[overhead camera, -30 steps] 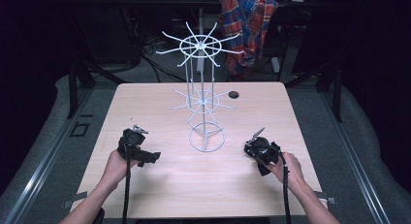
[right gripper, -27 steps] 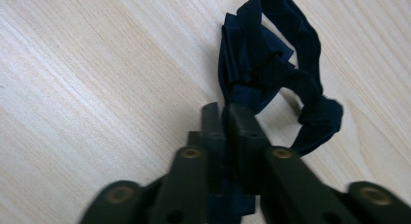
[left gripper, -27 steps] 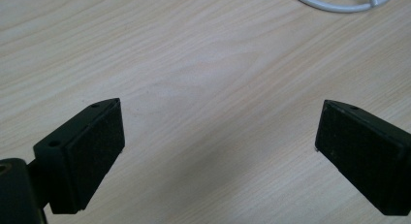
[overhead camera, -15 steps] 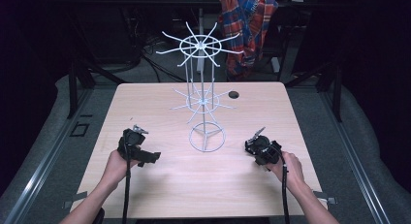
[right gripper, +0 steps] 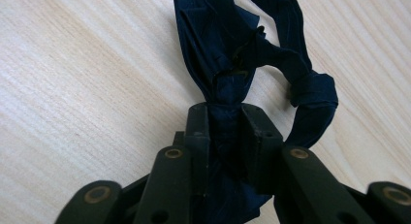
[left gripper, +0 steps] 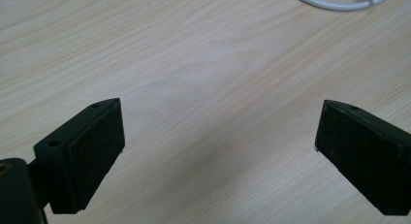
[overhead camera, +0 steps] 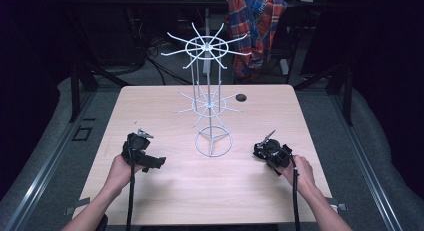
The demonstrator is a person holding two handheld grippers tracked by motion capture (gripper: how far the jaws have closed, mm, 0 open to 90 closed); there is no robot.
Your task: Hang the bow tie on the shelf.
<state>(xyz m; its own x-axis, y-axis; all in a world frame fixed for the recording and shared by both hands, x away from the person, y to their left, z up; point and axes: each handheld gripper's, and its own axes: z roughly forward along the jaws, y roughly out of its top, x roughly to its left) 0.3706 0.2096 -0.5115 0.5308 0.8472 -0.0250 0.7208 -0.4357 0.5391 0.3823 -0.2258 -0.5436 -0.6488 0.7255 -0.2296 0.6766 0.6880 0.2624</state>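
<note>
On the wooden table (overhead camera: 165, 191) we see a white wire rack (overhead camera: 207, 96) at centre. Our left gripper (left gripper: 218, 141) hovers wide open, holding nothing. Our right gripper (right gripper: 228, 132), jaws having just been closing, pinches a dark blue bow tie (right gripper: 232, 54) on the table's right side. We judge it soft, light and limp; the gathered middle knot offers the surest hold.

Pale wood table (overhead camera: 165, 103): white wire rack (overhead camera: 212, 141) mid-table; small dark round object (overhead camera: 241, 97) behind it.
</note>
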